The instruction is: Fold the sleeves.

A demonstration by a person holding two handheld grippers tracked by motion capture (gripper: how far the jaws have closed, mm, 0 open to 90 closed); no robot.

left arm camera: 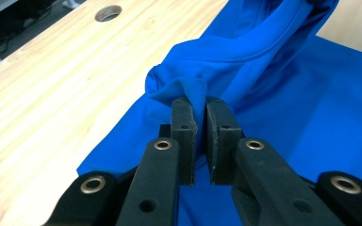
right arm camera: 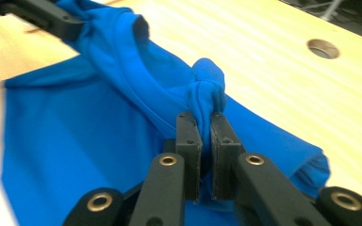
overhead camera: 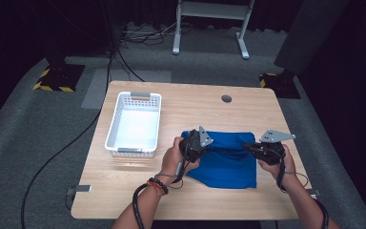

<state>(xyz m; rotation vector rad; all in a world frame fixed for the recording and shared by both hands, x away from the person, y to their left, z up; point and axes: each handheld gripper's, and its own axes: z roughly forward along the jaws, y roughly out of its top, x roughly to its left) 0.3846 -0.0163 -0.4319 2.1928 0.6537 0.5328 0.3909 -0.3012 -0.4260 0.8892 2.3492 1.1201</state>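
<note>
Dark curtains and grey carpet are surrounding the wooden surface point(overhead camera: 138, 191), where a blue garment point(overhead camera: 228, 164) is lying at the near right, right of a white basket point(overhead camera: 134, 123). The left gripper point(left arm camera: 199, 106) is pinching a bunched fold at the garment's left edge between closed fingers point(left arm camera: 185, 127), and the right gripper point(right arm camera: 206, 120) is clamping a knotted fold at its right edge. Hands are covering both pinch points in the high view, and the cloth's far edge is hanging lifted between them.
</note>
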